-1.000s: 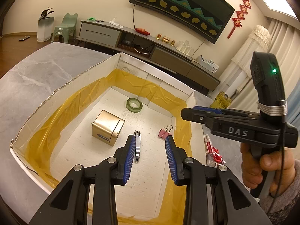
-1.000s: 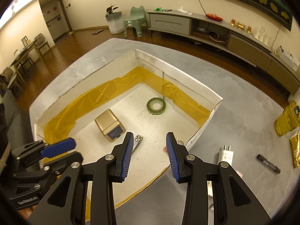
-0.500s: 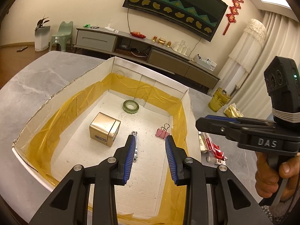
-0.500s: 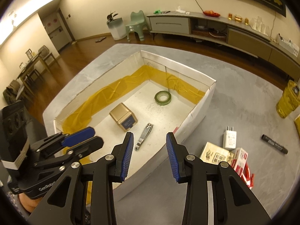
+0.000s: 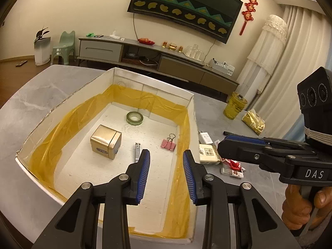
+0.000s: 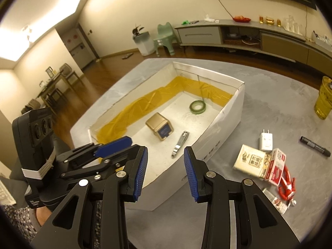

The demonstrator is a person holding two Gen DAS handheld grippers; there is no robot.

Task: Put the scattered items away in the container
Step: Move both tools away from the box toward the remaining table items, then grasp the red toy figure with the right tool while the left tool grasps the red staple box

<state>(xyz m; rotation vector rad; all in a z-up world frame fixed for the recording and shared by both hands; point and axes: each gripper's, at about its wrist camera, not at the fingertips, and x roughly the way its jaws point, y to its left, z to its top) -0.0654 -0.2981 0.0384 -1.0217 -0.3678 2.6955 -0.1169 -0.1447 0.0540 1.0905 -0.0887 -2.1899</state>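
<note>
Four things lie in the box (image 5: 189, 112): one gold cube (image 5: 105, 144), tape roll (image 5: 134, 118), nail clipper (image 6: 180, 144) and pink clip (image 5: 168, 144). Beside it on the tabletop (image 6: 269, 112) lie one charger (image 6: 266, 140), marker (image 6: 315, 146) and several packets (image 6: 260, 162), partly overlapping. The left claw (image 5: 166, 175) and right claw (image 6: 165, 173) both gape wide, holding nothing.

Grey marble table (image 6: 269, 108) carrying a white box (image 6: 226, 130) at centre frame, charger (image 6: 266, 139), marker (image 6: 315, 146), cream packet (image 6: 250, 160), red-white carton (image 6: 277, 167) lying lower right, yellow glass (image 6: 324, 98) standing far right

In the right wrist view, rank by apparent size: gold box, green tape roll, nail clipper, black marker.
1. Gold box
2. Black marker and nail clipper: alike in length, unranked
3. Green tape roll, though it lies farthest away
</note>
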